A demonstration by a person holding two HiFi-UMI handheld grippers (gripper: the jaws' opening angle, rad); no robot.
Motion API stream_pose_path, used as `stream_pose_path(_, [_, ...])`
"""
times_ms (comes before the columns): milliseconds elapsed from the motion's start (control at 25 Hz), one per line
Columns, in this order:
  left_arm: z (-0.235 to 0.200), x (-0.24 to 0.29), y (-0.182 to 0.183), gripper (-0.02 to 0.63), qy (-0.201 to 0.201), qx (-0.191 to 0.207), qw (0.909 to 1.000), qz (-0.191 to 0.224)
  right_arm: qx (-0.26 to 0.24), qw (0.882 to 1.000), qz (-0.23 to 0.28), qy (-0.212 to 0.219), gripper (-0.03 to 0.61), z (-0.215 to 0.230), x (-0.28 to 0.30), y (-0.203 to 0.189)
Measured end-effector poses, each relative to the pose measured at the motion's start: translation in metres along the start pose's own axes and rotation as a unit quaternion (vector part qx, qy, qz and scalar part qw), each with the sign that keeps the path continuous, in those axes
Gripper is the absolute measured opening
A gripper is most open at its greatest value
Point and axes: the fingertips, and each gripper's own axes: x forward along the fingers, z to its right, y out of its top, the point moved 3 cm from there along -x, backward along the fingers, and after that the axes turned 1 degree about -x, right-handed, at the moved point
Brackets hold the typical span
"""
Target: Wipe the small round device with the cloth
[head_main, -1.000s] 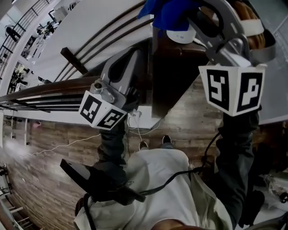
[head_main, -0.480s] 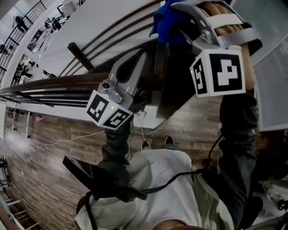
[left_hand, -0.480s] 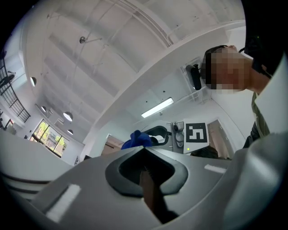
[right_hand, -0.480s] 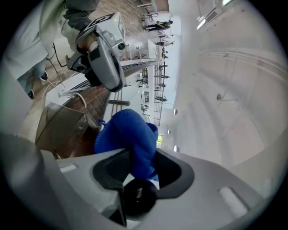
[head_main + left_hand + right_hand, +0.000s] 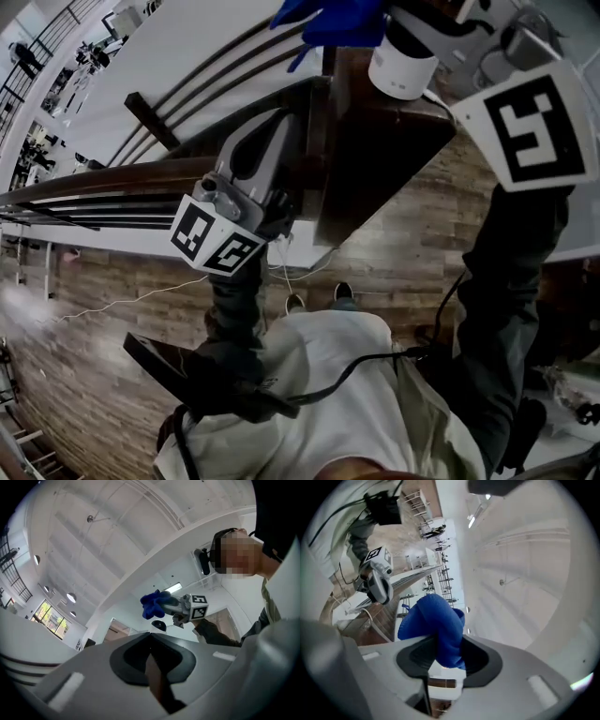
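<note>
The right gripper (image 5: 444,663) clamps a bunched blue cloth (image 5: 433,620).

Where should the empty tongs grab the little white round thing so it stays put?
Probably low on its curved side wall, coming from the near left. The small round device stands upright on the dark table, and the blue cloth in the right tongs is near its top. The left tongs are shut and must open first.

Dark grey sleeves (image 5: 511,272), pale shirt (image 5: 328,394), trailing black cable (image 5: 375,361).

The device (image 5: 403,61) stands on the table (image 5: 375,150), cloth (image 5: 328,19) just left of it.
</note>
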Motion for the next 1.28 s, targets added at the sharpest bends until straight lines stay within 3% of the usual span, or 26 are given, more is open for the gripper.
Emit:
stream_pose_path(120, [-0.004,-0.005,-0.003,0.002,0.002,-0.006,1.0,0.0,0.079,0.996,-0.032,0.032,0.149,0.027,0.008,-0.034])
stream_pose_path(280, [-0.006,-0.015,0.002,0.002,0.006,-0.008,0.9999,-0.001,0.109,0.987,-0.051,0.103,0.149,0.043,0.024,-0.066])
stream_pose_path(480, [-0.006,-0.024,0.007,0.002,0.016,0.0,0.9999,-0.001,0.207,0.968,-0.009,0.144,0.149,0.015,0.018,-0.114])
stream_pose_path(640, [-0.003,-0.023,0.004,0.002,0.019,0.002,0.9998,-0.01,0.265,0.958,0.064,0.087,0.141,0.003,0.009,-0.131])
stream_pose_path(880, [-0.001,-0.02,-0.006,0.002,0.022,0.005,0.9997,-0.013,0.289,0.951,0.079,0.083,0.141,-0.033,0.019,-0.147])
stream_pose_path(960, [0.002,-0.018,-0.005,0.002,0.021,0.001,0.9996,-0.018,0.288,0.953,0.072,0.062,0.141,-0.034,0.016,-0.155])
stream_pose_path(1120, [0.008,-0.014,-0.003,0.002,0.019,-0.001,0.9996,-0.021,0.281,0.955,0.076,-0.055,0.141,-0.005,-0.02,-0.165])
stream_pose_path(1280, [0.012,-0.005,-0.008,0.002,0.014,0.002,0.9997,-0.02,0.224,0.96,0.096,-0.141,0.141,0.015,-0.064,-0.127])
